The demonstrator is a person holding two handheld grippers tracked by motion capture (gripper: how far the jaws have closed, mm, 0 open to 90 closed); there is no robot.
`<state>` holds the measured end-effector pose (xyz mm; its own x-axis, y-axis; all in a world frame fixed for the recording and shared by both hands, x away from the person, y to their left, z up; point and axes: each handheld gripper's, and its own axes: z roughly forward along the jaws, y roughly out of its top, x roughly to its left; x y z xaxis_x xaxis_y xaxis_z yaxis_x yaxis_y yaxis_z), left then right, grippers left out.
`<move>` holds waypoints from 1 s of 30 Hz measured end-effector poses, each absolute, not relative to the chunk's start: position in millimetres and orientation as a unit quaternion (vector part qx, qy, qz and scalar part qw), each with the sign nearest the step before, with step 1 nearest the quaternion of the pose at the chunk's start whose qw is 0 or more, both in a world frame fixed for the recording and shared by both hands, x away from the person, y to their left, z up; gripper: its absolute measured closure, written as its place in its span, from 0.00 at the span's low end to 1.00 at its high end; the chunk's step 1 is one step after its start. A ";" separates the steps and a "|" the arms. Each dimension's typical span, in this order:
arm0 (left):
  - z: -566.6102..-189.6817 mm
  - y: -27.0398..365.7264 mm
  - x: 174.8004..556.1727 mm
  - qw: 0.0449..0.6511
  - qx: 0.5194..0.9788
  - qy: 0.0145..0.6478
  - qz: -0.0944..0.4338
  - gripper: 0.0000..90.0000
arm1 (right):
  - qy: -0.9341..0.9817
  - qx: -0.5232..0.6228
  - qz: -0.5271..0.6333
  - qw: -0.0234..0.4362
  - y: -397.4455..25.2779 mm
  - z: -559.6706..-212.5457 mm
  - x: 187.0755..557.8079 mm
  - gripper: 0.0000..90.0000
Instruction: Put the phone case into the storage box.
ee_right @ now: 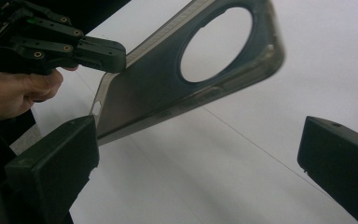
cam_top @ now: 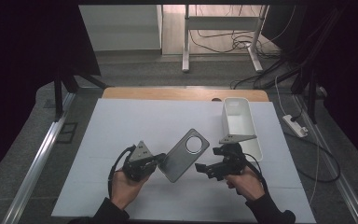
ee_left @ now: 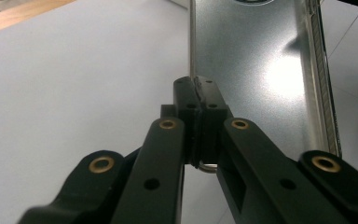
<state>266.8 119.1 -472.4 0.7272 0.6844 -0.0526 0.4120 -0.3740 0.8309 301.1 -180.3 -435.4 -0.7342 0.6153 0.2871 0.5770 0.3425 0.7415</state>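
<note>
A grey translucent phone case [cam_top: 184, 154] with a large round camera hole is held tilted above the white table mat. My left gripper [cam_top: 160, 160] is shut on the case's lower left edge; in the left gripper view the jaws pinch the case's thin rim [ee_left: 196, 93], and the case's shiny inner face [ee_left: 256, 70] stretches away. My right gripper [cam_top: 201, 169] stands open just right of the case, not touching it. In the right gripper view the case [ee_right: 168, 88] hangs ahead between the wide-apart jaws, with the left gripper [ee_right: 116, 58] clamped on its edge.
A white rectangular bin [cam_top: 240, 123] stands at the right of the white mat [cam_top: 121, 126], just behind my right hand. A wooden table edge [cam_top: 168, 94] runs along the back. Cables and a power strip [cam_top: 295, 125] lie on the floor at right.
</note>
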 end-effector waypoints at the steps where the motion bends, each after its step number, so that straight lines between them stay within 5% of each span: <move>1: -472.2 118.5 266.9 0.448 0.814 0.336 0.152 0.99 | 0.819 0.364 0.443 0.020 -178.8 -435.6 301.5 0.00; 22: -469.8 114.7 264.6 0.461 0.810 0.329 0.152 0.99 | 0.806 0.397 0.438 -0.040 -150.0 -445.4 315.9 0.02; 30: -468.8 114.2 263.2 0.463 0.809 0.326 0.155 0.99 | 0.807 0.395 0.435 -0.059 -145.7 -448.9 317.3 0.37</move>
<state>263.2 114.2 -468.8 0.7392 0.6716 -0.0505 0.3836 -0.3582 0.8512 317.3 -145.7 -448.9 -0.6811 0.5863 0.4385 0.6885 0.3092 0.6561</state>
